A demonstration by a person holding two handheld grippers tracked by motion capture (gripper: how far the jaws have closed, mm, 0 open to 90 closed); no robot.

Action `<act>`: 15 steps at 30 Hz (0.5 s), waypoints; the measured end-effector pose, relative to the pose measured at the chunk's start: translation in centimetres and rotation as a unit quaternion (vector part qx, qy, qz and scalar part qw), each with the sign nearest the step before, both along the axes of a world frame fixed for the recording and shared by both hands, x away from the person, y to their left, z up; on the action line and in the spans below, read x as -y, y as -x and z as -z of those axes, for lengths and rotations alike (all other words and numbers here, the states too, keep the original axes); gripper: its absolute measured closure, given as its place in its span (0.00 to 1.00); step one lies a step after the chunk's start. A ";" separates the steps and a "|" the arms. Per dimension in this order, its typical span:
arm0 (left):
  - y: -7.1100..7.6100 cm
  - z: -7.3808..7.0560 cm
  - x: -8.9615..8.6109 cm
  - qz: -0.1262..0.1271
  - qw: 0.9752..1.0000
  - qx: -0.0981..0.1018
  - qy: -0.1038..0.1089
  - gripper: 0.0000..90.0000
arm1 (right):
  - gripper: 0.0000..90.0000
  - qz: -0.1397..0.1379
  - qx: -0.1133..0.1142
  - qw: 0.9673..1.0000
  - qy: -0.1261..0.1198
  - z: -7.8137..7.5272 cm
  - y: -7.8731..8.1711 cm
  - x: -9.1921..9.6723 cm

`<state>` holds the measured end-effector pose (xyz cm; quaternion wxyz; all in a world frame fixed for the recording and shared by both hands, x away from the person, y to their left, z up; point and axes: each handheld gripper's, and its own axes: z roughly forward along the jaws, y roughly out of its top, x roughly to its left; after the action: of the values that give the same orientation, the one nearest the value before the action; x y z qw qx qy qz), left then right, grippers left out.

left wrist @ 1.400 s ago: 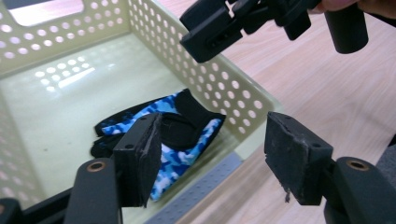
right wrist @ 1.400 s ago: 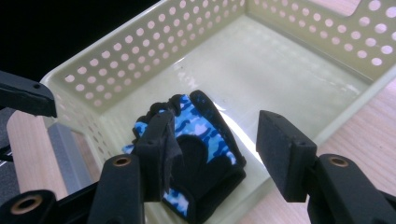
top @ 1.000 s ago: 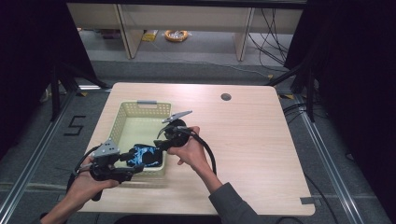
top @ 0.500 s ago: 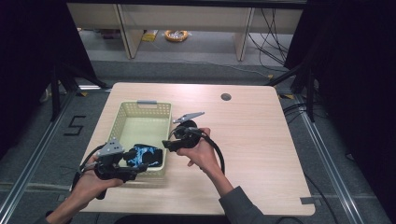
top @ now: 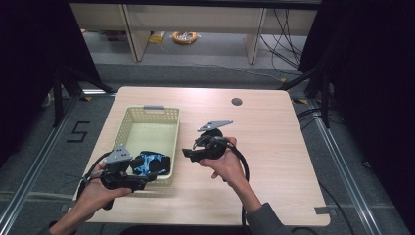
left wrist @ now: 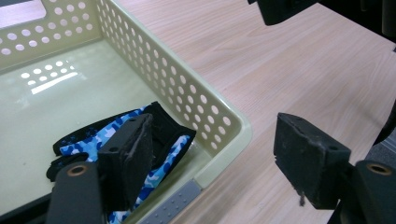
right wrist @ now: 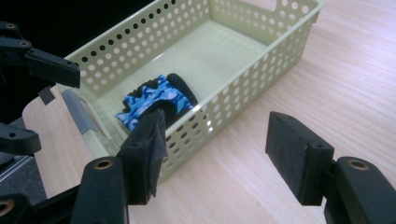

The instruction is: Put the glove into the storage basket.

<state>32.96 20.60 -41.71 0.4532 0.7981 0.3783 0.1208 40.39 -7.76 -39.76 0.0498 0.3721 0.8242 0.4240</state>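
Lying in the near end of the pale yellow basket is a blue and black patterned glove, resting on the basket floor against the near wall and touched by neither tool. The basket stands on the left part of the wooden worktop.

At the basket's near right corner, the left tool has its jaws apart with nothing between them; they have just been opening. One jaw hangs over the glove inside the basket, the other outside the basket wall above the worktop.

Just right of the basket, above bare worktop, the right tool is held in the person's right hand and points back toward the basket. Its jaws are also apart and empty, and they too have just been opening. The left hand grips its tool at the basket's near edge.
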 end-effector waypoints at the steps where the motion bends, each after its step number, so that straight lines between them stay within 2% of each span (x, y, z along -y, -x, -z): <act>1: 0.0 0.0 0.1 0.001 1.000 0.005 -0.002 0.29 | 0.43 -0.001 0.011 1.000 0.002 0.0 0.0 0.3; 2: 0.1 0.0 0.3 -0.003 1.000 0.004 0.009 0.29 | 0.43 -0.002 0.013 1.000 -0.004 0.0 0.1 0.6; 5: 0.2 -0.2 0.5 0.004 1.000 0.004 0.004 0.28 | 0.43 0.002 0.008 1.000 -0.007 0.0 0.5 1.4; 10: 0.4 -0.3 1.1 0.014 1.000 0.006 0.003 0.26 | 0.42 0.011 0.015 1.000 -0.005 0.0 1.0 2.7; 14: 0.6 -0.3 1.5 0.019 1.000 0.006 0.008 0.26 | 0.42 0.013 0.023 1.000 -0.008 0.2 1.4 3.7; 15: 0.6 -0.3 1.6 0.021 1.000 0.009 0.009 0.26 | 0.42 0.016 0.018 1.000 -0.013 0.2 1.6 3.9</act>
<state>32.32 19.03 -41.44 0.4664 0.8005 0.3586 0.1149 38.77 -11.61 -40.00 0.0665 0.3780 0.8115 0.4407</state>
